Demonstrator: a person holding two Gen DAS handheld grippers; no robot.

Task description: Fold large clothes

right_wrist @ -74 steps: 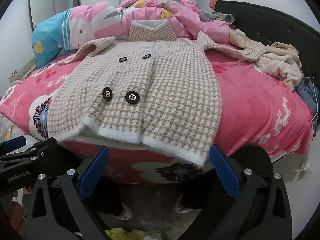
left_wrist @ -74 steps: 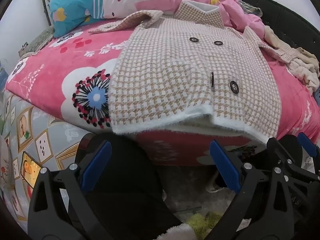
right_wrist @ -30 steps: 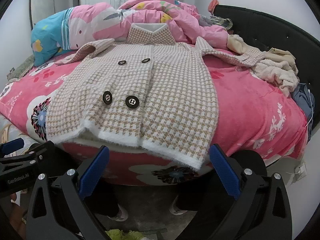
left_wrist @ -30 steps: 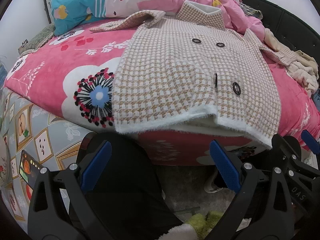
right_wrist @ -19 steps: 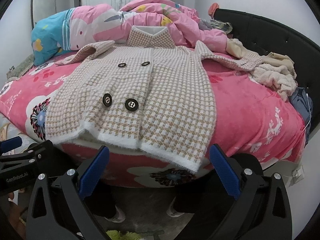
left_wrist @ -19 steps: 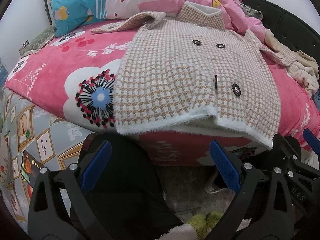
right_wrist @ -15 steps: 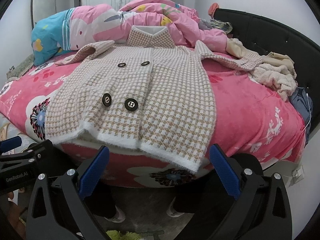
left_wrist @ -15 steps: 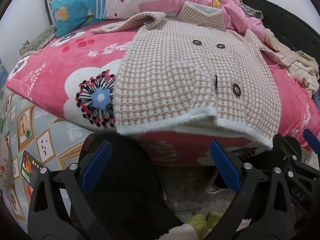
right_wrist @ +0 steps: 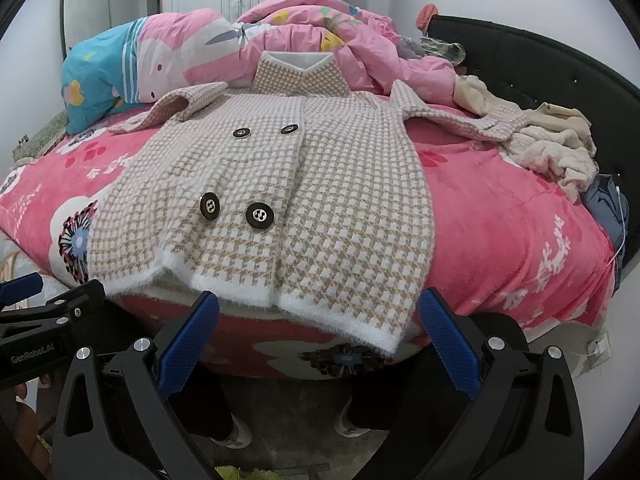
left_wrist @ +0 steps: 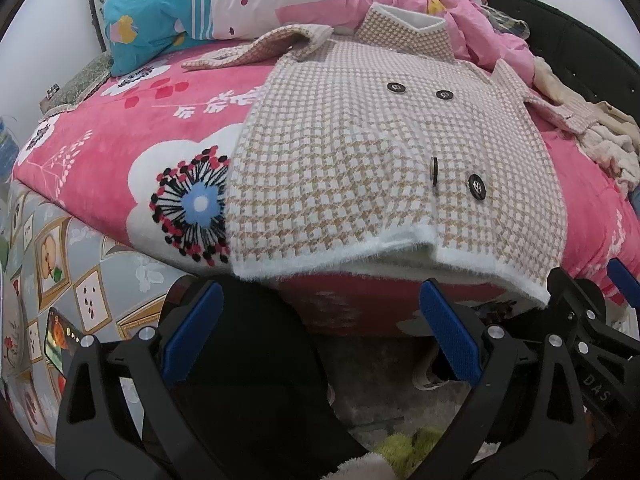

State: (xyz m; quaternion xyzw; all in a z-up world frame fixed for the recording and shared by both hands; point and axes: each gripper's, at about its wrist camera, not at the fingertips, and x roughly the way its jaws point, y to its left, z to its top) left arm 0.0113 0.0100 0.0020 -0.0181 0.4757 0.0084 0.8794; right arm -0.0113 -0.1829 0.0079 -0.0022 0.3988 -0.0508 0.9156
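a: where's the coat (right_wrist: 280, 200) relative to the tongs?

b: straight ahead and a little above both. it lies flat and buttoned on the bed (right_wrist: 500, 240), collar (right_wrist: 298, 72) at the far end against the pink quilt (right_wrist: 280, 28), white fuzzy hem (right_wrist: 256, 292) hanging just past the near edge. so the long axis runs directly away from the tongs.

a: which is nearer?

b: i'd judge them about level. the left tongs (left_wrist: 320, 332) sit below the hem's left half, the right tongs (right_wrist: 316, 336) below its right half, close to the drooping right corner. both are spread wide, gripping nothing, and neither touches the cloth.

a: sleeves?

b: out to the sides. the left sleeve (left_wrist: 256, 46) angles toward the blue pillow (left_wrist: 156, 24); the right sleeve (right_wrist: 460, 116) ends beside a heap of cream clothes (right_wrist: 548, 148).

a: anything you can't see?

b: the coat's back layer under the hem, and whether the right cuff lies on the heap or just touches it. the fisheye bends the bed's edges, and the floor below is mostly blocked by the tongs' frames.
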